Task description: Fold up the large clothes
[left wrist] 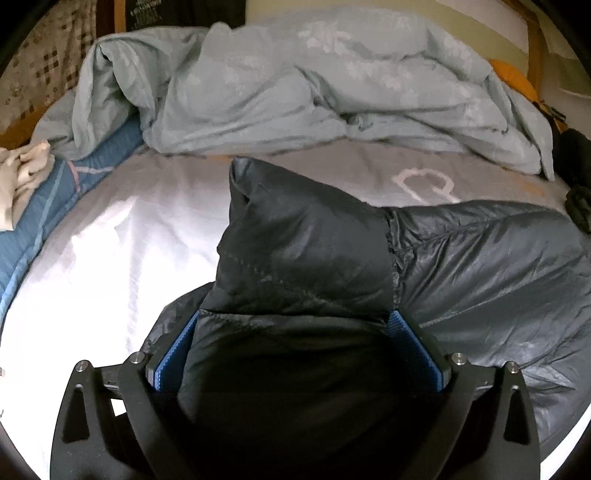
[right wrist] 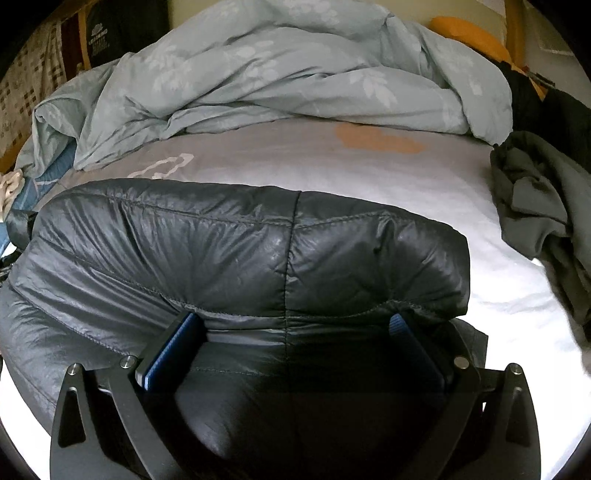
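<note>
A dark grey quilted puffer jacket (left wrist: 480,266) lies on the pale bed sheet (left wrist: 110,258). In the left wrist view a folded part of it rises in a puffy peak straight ahead. My left gripper (left wrist: 295,321) stands wide open, its blue pads (left wrist: 173,350) on either side of that bulging fabric. The right wrist view shows the jacket (right wrist: 221,240) folded into a thick roll across the bed. My right gripper (right wrist: 293,319) is open too and straddles the near edge of the roll, with a gap beside the left pad (right wrist: 170,350).
A crumpled pale green duvet (left wrist: 295,92) is heaped across the far side of the bed. A grey-green garment (right wrist: 535,203) lies at the right edge, a cream cloth (left wrist: 22,173) on a blue quilt (left wrist: 55,199) at the left. An orange pillow (right wrist: 469,33) sits behind.
</note>
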The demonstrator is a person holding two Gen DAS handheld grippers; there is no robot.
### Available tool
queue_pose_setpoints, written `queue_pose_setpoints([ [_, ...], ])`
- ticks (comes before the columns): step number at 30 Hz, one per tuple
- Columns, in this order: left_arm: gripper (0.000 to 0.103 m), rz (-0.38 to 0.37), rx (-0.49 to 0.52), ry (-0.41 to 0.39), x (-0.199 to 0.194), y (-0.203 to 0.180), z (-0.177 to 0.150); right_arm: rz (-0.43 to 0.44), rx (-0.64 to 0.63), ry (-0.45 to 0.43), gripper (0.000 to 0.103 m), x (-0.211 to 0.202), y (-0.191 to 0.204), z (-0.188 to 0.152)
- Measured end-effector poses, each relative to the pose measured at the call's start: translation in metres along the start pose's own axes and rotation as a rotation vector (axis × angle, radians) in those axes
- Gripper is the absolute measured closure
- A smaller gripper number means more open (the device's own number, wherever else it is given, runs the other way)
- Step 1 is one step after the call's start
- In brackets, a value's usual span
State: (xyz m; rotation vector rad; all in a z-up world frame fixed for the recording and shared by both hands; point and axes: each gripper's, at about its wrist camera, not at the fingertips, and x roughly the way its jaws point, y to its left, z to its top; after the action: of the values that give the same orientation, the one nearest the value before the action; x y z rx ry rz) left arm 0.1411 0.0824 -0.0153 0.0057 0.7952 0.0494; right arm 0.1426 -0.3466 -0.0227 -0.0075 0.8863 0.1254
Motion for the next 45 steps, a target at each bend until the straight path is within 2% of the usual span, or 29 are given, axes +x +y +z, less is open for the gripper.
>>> queue_pose_setpoints([
  [1,0.014,0.004,0.003,-0.032,-0.006,-0.001,0.0,-0.014,0.0,-0.009,0.001,-0.004,0.001,0.001],
  [3,0.019,0.019,0.014,-0.119,-0.024,-0.006,0.001,-0.044,0.009,-0.056,0.004,-0.014,0.003,0.004],
  [5,0.019,0.007,0.014,-0.212,-0.046,-0.01,0.004,-0.061,0.014,-0.143,0.007,-0.034,0.004,0.008],
  [7,0.019,-0.052,-0.011,-0.295,-0.073,-0.015,0.007,-0.01,0.04,-0.219,0.007,-0.059,0.003,0.015],
  [9,0.019,-0.112,-0.014,-0.352,-0.095,-0.025,0.008,0.045,0.059,-0.254,0.007,-0.077,0.004,0.018],
  [13,0.019,-0.177,0.052,-0.402,-0.122,-0.058,-0.002,0.082,0.054,-0.284,0.006,-0.101,0.014,0.015],
  [18,0.019,-0.248,0.177,-0.404,-0.134,-0.107,-0.012,0.162,0.003,-0.286,0.006,-0.12,0.036,0.013],
  [20,0.019,-0.283,0.227,-0.388,-0.133,-0.126,-0.018,0.202,-0.029,-0.279,0.006,-0.125,0.049,0.013],
  [21,0.024,-0.297,0.246,-0.375,-0.132,-0.135,-0.021,0.229,-0.044,-0.269,0.007,-0.125,0.055,0.014],
  [22,0.049,-0.321,0.267,-0.358,-0.129,-0.142,-0.024,0.265,-0.057,-0.255,0.017,-0.125,0.061,0.015],
  [23,0.067,-0.344,0.29,-0.329,-0.127,-0.149,-0.028,0.302,-0.073,-0.235,0.037,-0.124,0.068,0.015],
  [24,0.093,-0.367,0.312,-0.29,-0.122,-0.156,-0.03,0.335,-0.095,-0.208,0.044,-0.121,0.076,0.017],
  [25,0.101,-0.394,0.319,-0.265,-0.117,-0.159,-0.032,0.349,-0.112,-0.185,0.053,-0.117,0.084,0.019],
  [28,0.102,-0.432,0.298,-0.228,-0.109,-0.16,-0.036,0.335,-0.118,-0.115,0.066,-0.102,0.105,0.025],
  [30,0.102,-0.472,0.271,-0.194,-0.104,-0.158,-0.037,0.388,-0.105,-0.064,0.067,-0.092,0.116,0.028],
  [32,0.102,-0.475,0.265,-0.13,-0.09,-0.157,-0.038,0.388,-0.095,-0.006,0.071,-0.077,0.129,0.032],
  [35,0.102,-0.488,0.201,-0.018,-0.061,-0.152,-0.04,0.39,-0.062,0.09,0.073,-0.044,0.143,0.038],
  [38,0.102,-0.47,0.181,0.027,-0.044,-0.152,-0.045,0.307,-0.065,0.217,0.074,-0.003,0.154,0.041],
  [42,0.102,-0.447,0.168,0.048,-0.037,-0.153,-0.047,0.271,-0.098,0.246,0.076,0.022,0.164,0.039],
  [45,0.102,-0.462,0.144,0.064,-0.032,-0.149,-0.046,0.256,-0.118,0.243,0.076,0.029,0.169,0.038],
])
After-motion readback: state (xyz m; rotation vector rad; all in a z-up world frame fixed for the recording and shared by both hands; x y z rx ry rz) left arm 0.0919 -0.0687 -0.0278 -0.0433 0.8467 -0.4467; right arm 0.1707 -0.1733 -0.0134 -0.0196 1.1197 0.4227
